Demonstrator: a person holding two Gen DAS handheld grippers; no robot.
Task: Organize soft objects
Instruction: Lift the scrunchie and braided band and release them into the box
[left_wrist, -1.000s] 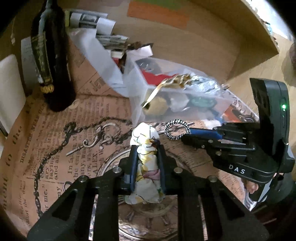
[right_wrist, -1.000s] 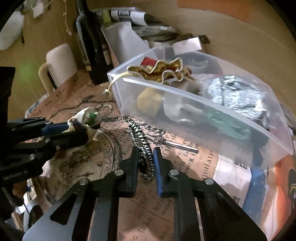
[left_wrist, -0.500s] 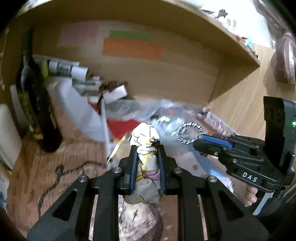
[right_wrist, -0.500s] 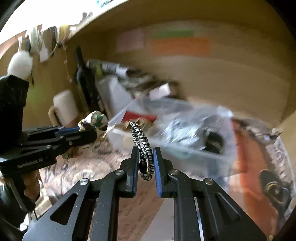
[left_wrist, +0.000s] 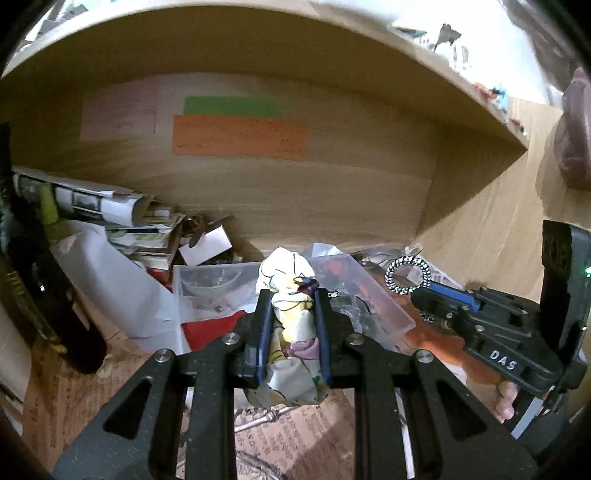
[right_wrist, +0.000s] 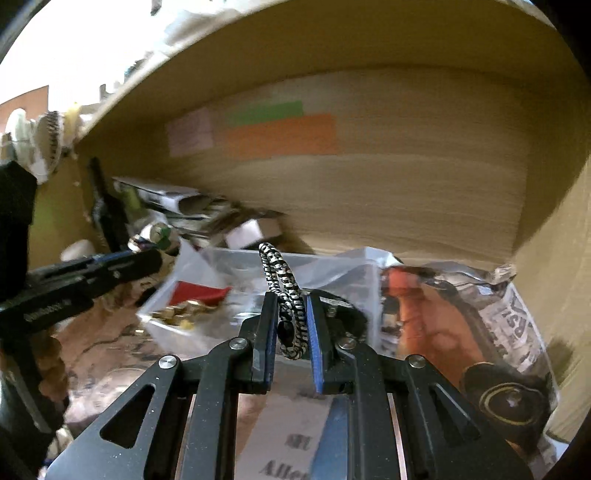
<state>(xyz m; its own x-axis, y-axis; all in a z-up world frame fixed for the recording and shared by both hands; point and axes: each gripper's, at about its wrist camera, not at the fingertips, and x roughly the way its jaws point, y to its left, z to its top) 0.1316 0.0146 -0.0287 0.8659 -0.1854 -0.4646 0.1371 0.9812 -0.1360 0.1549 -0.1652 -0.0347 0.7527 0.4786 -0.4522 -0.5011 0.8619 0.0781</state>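
My left gripper (left_wrist: 291, 295) is shut on a white floral cloth scrunchie (left_wrist: 291, 332) and holds it up over the clear plastic box (left_wrist: 391, 314). My right gripper (right_wrist: 290, 299) is shut on a black-and-white braided hair tie (right_wrist: 284, 288), also lifted in front of the box (right_wrist: 173, 328). The hair tie shows as a ring (left_wrist: 408, 275) in the left wrist view, at the tip of the right gripper (left_wrist: 424, 295). The left gripper (right_wrist: 147, 254) with the scrunchie (right_wrist: 157, 234) shows at the left of the right wrist view. The box holds red, gold and silver soft items.
A dark bottle (left_wrist: 44, 295) stands at the left. Rolled papers and a white card (left_wrist: 207, 247) lie against the wooden back wall (left_wrist: 295, 206). A crinkled orange-and-silver bag (right_wrist: 461, 317) lies right of the box. A printed newspaper-style mat (left_wrist: 295, 435) covers the surface.
Both grippers have risen and tilted up with their items, from low over the mat to level with the box's top; the view now faces the back wall.
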